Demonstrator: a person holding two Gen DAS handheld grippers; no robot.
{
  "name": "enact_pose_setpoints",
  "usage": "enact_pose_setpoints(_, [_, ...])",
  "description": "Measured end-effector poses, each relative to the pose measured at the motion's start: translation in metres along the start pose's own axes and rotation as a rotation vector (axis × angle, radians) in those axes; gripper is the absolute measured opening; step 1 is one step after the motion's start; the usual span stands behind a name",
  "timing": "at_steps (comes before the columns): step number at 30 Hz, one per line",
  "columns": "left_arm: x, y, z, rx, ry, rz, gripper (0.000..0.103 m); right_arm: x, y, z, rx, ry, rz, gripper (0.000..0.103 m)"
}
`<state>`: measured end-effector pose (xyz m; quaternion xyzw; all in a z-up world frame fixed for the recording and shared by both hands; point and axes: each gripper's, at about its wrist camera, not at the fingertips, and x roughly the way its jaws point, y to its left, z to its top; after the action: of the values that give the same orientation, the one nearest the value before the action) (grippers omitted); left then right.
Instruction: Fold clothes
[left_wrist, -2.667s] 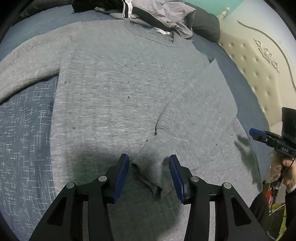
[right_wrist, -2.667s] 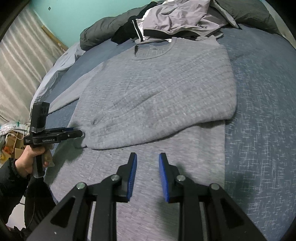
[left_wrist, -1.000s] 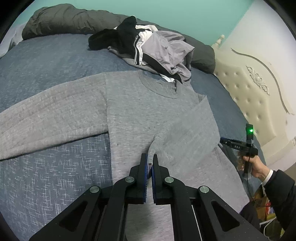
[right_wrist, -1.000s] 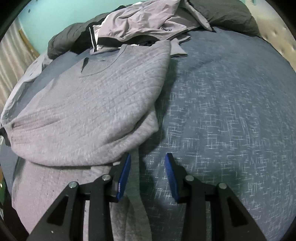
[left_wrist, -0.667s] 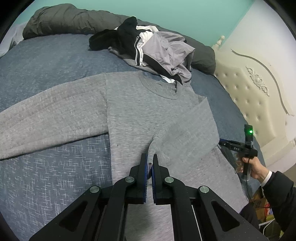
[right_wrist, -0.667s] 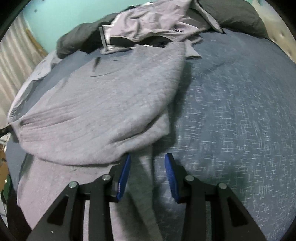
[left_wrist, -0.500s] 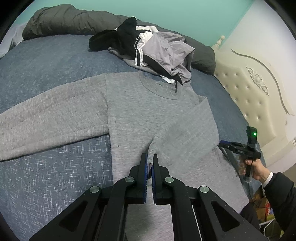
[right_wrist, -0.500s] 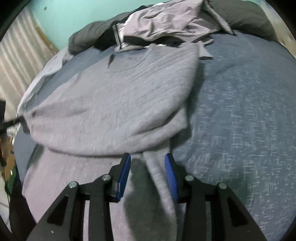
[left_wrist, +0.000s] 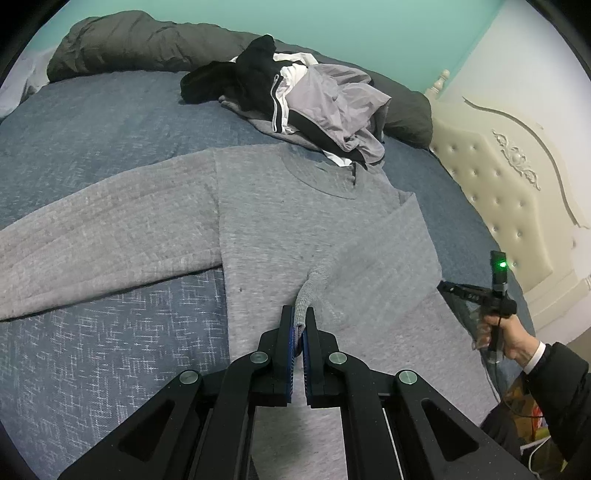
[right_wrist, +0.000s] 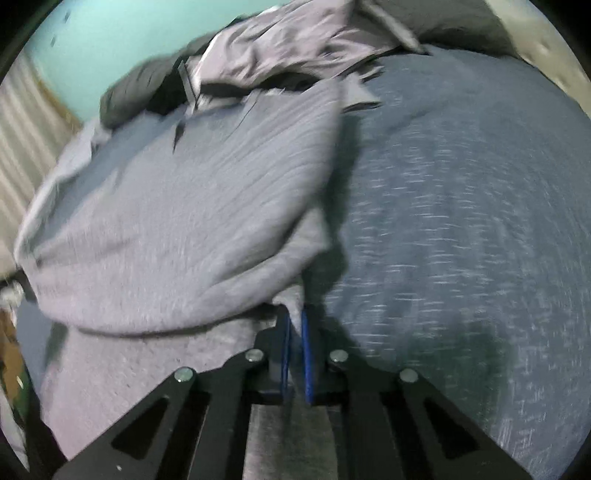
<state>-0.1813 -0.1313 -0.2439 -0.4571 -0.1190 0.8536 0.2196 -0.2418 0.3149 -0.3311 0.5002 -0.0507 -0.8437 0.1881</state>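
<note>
Spread flat across a dark blue quilted bedspread with a pale crosshatch fleck: a heather-grey knitted sweater, ribbed round neckline toward the far side, one long sleeve stretched out to the left, the other folded diagonally over the chest. Pinched tight at the ribbed cuff of that folded sleeve, between blue pads nearly touching: left gripper, black angular arms bolted with silver studs. Clamped down on a soft grey fold at the sweater's edge, pads almost together with cloth between them, seen through motion blur: right gripper. Heaped beyond the collar: a crumpled pile of clothes, black fabric, white striping, smooth lilac-grey cloth. Behind that, a dark olive puffy duvet roll. At right, a cream button-tufted headboard with carved scrollwork.
</note>
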Motion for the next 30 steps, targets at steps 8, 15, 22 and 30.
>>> enact_pose_setpoints(8, [0.005,0.004,-0.006,-0.023,0.015,-0.004,0.004,-0.010,-0.041,-0.008,0.176,-0.030,-0.058,0.003])
enact_pose_setpoints(15, [0.017,0.011,-0.019,-0.029,0.065,0.000,0.004,-0.008,-0.016,0.001,0.083,-0.031,-0.022,0.005])
enact_pose_setpoints(22, [0.024,0.017,-0.025,-0.038,0.083,0.001,0.004,0.000,0.011,0.014,-0.104,-0.032,-0.111,0.024])
enact_pose_setpoints(30, [0.028,0.022,-0.026,-0.045,0.089,-0.003,0.004,0.028,0.020,0.015,-0.234,0.037,-0.215,0.024])
